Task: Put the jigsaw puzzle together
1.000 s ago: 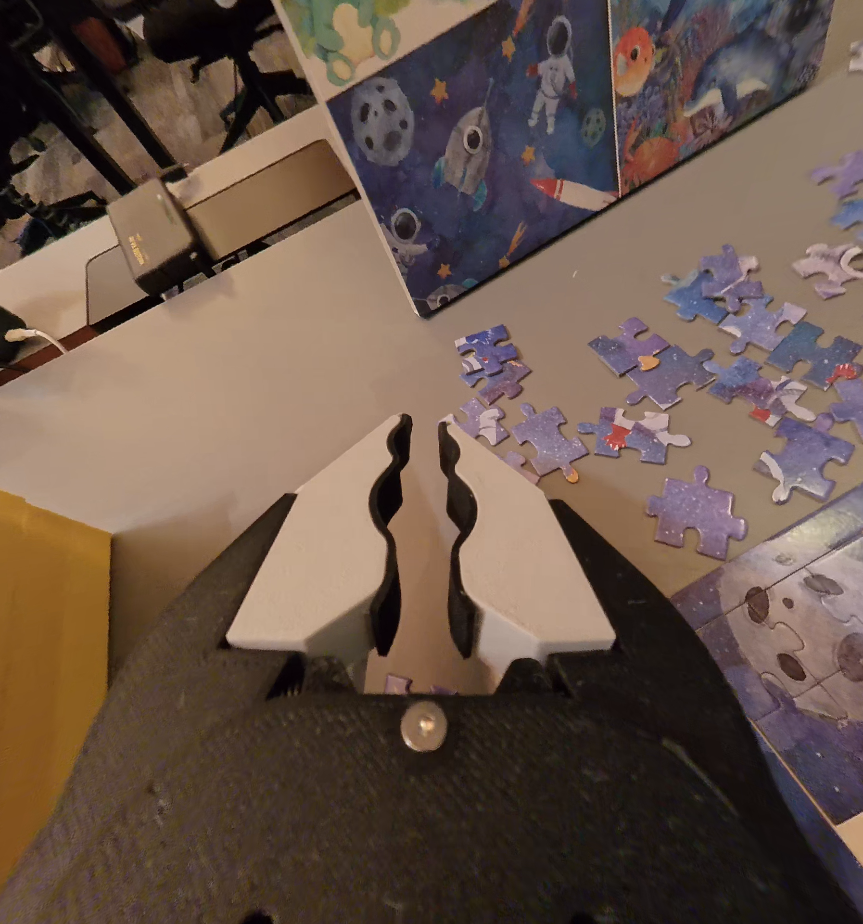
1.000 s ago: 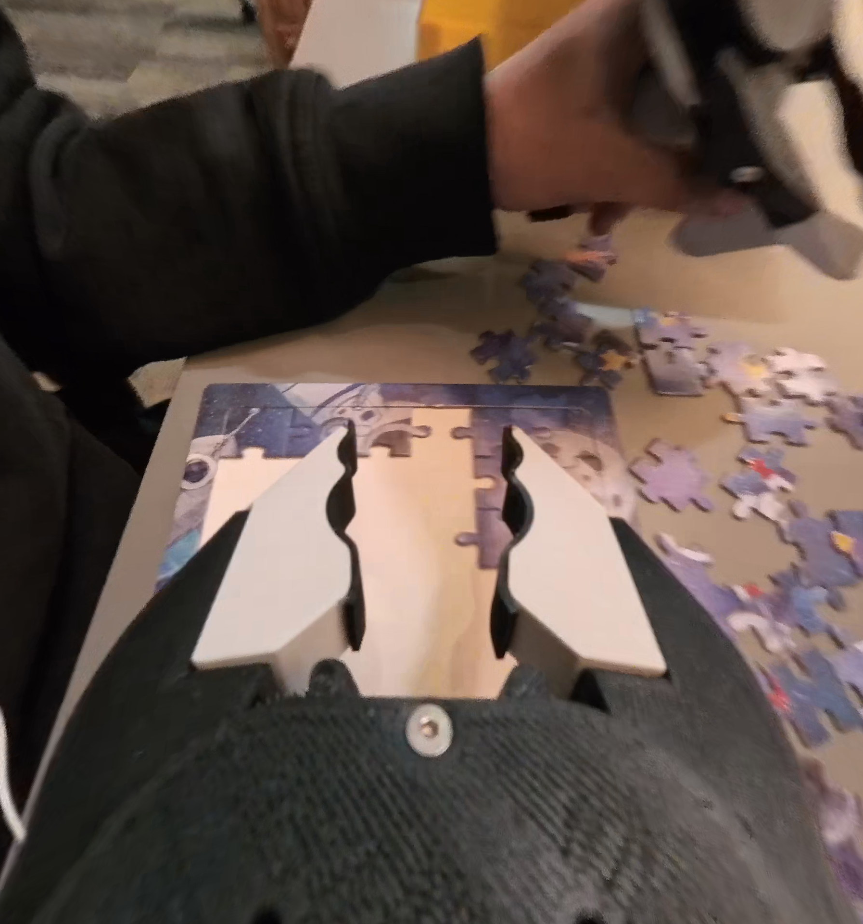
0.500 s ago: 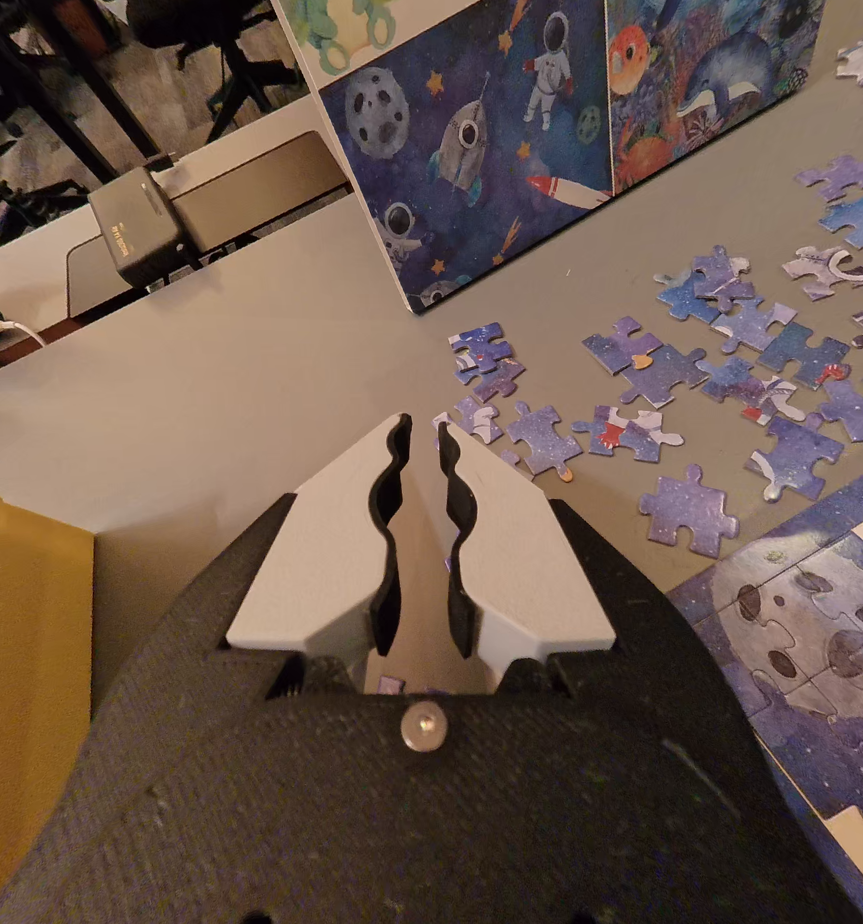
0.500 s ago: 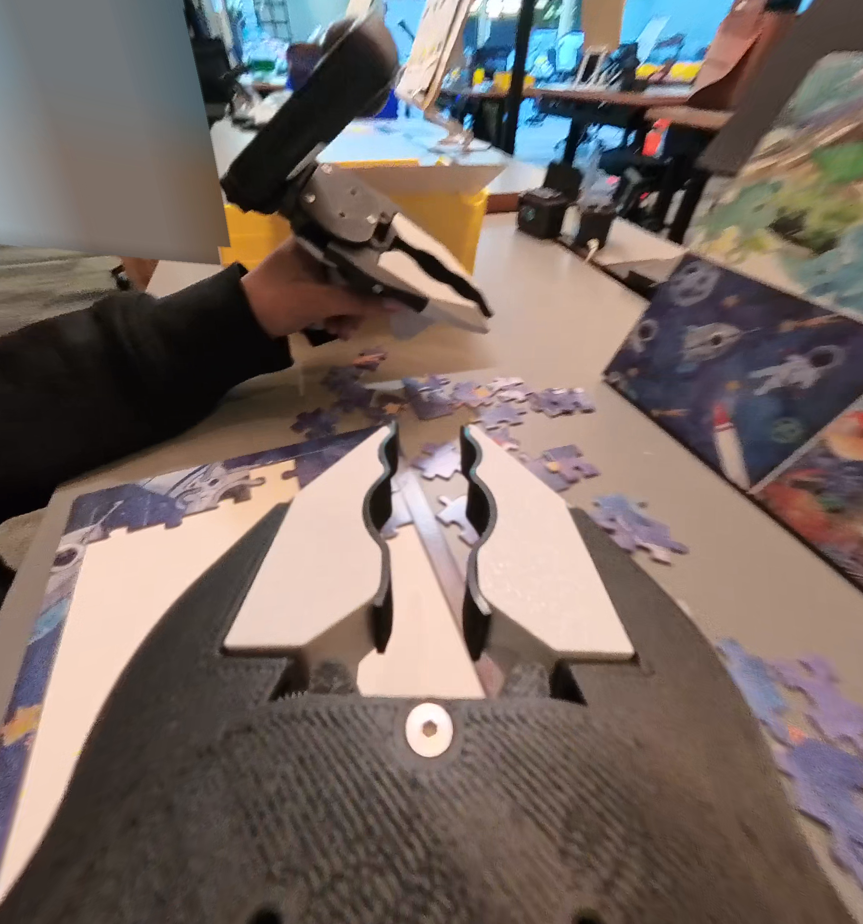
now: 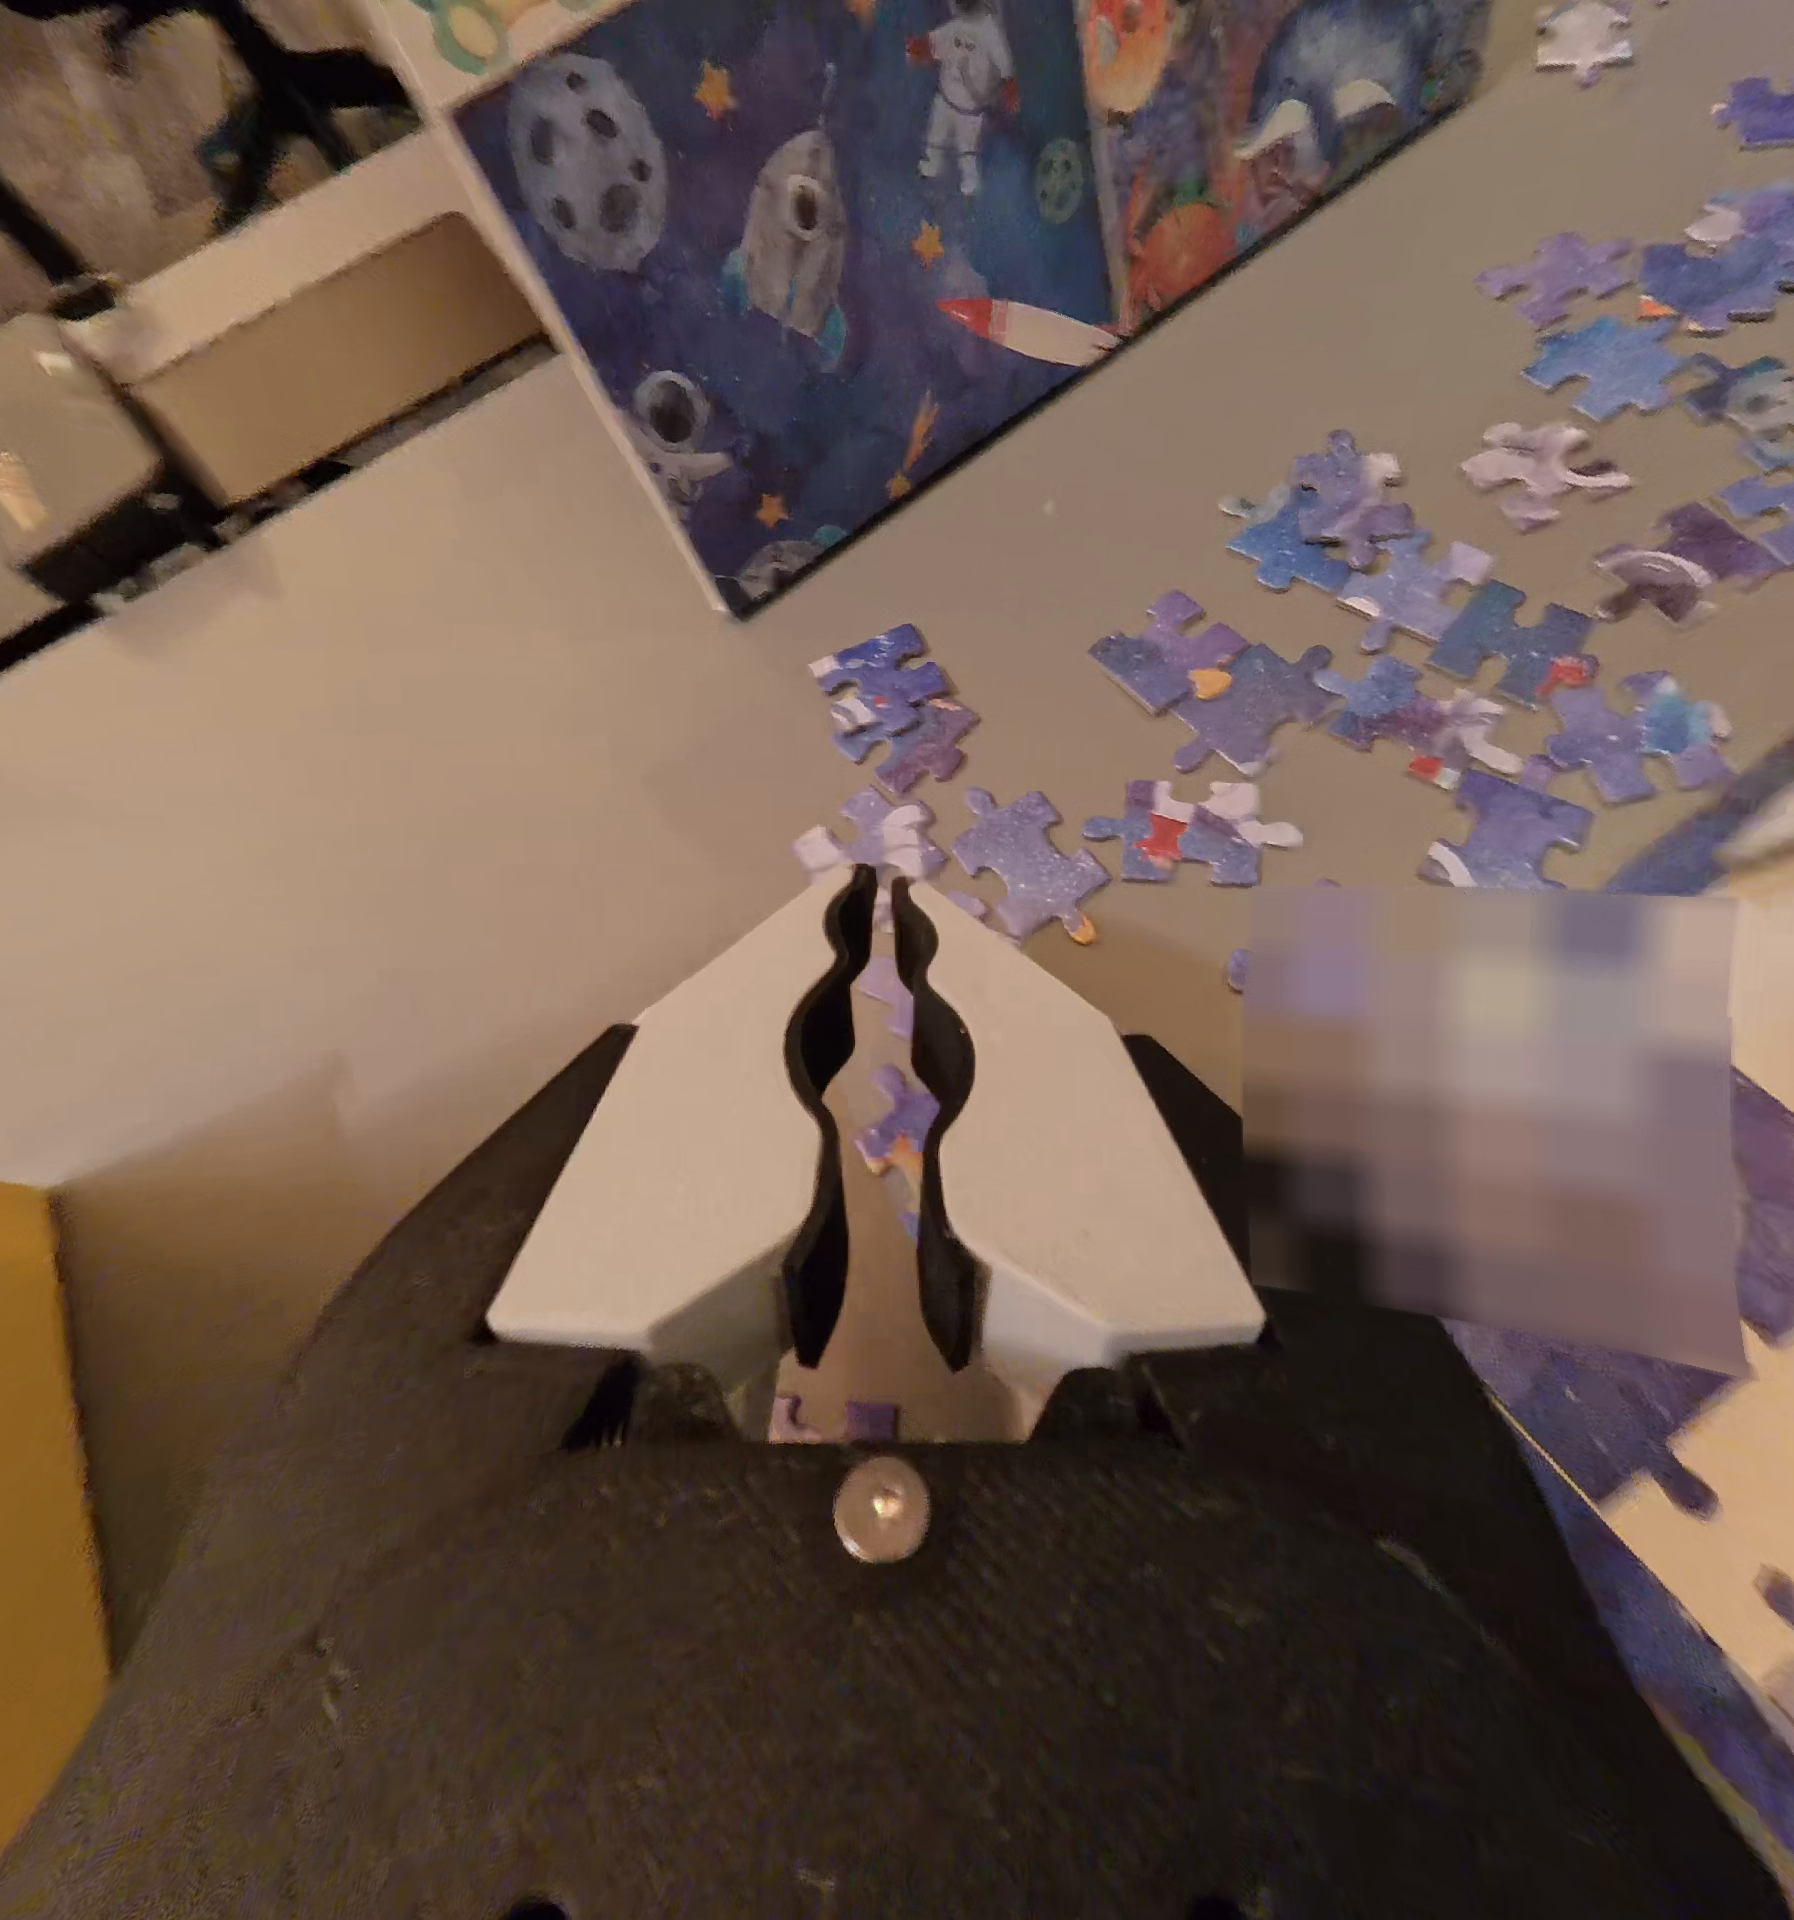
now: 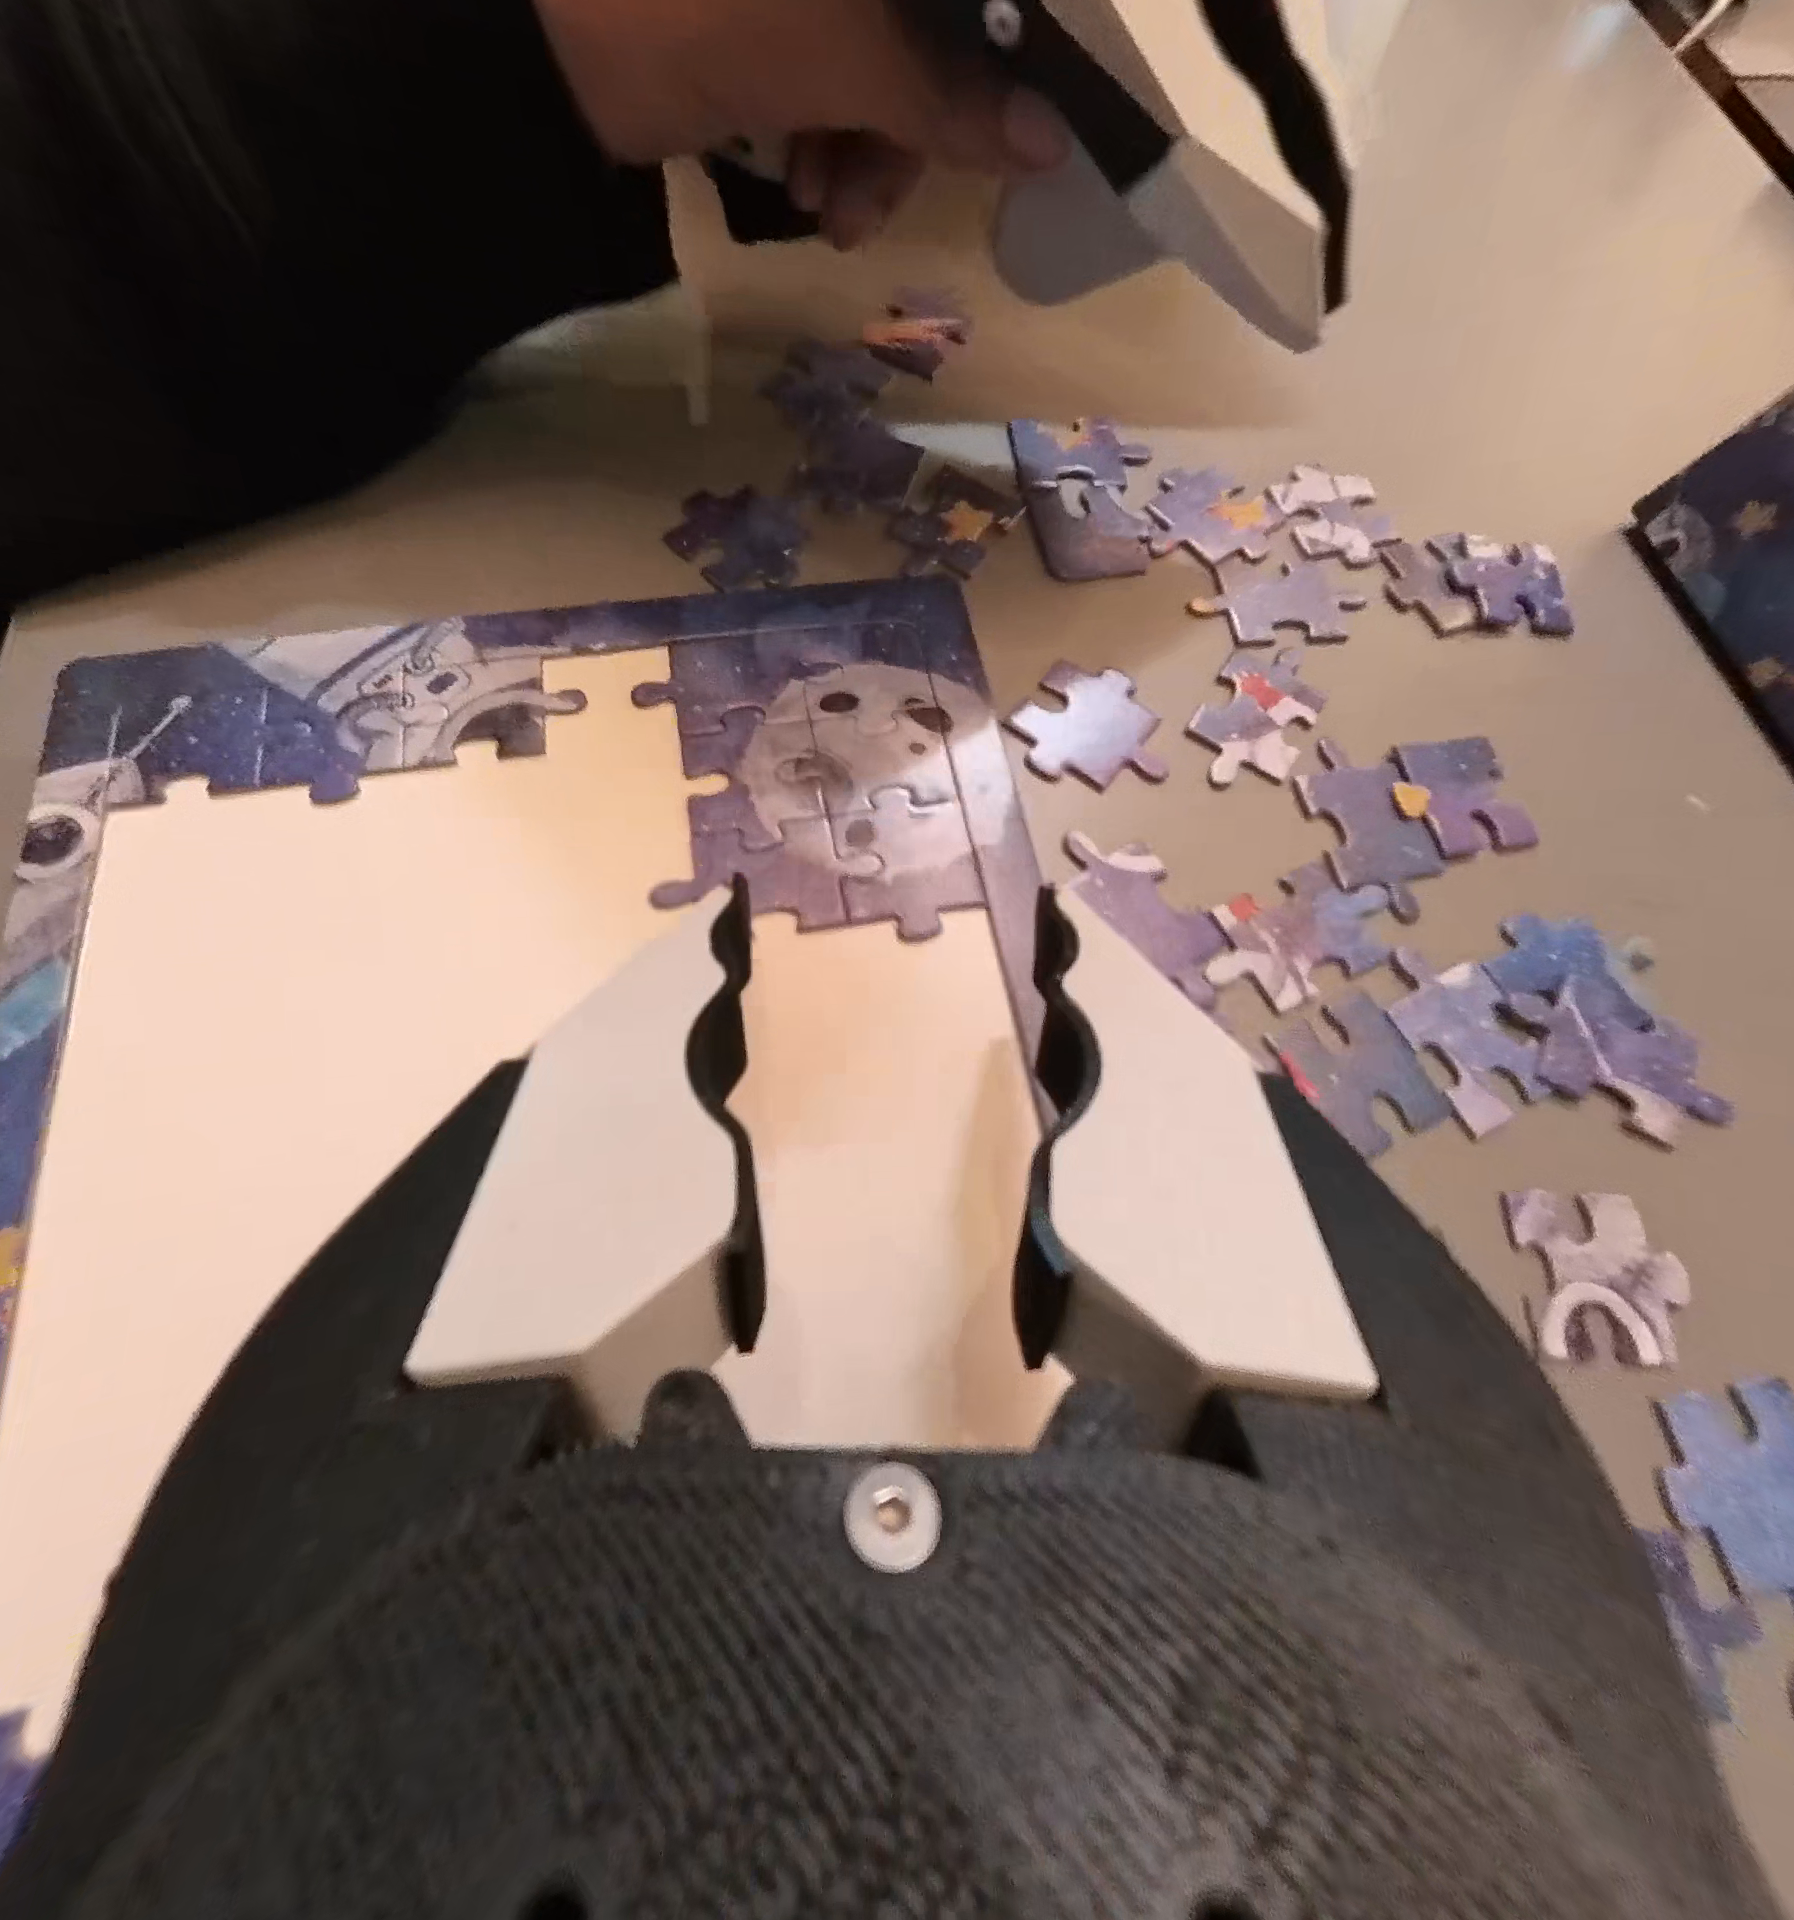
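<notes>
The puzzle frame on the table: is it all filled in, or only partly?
Partly filled. The puzzle frame holds joined pieces along its far edge and a moon cluster; most of its pale backing is bare.

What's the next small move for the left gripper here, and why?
Probably open it a little and lower it. The left gripper has its fingers nearly together with nothing between the tips, above the loose pieces on the table. The puzzle board still shows a large bare area, and the right gripper hangs open over it, holding nothing.
</notes>
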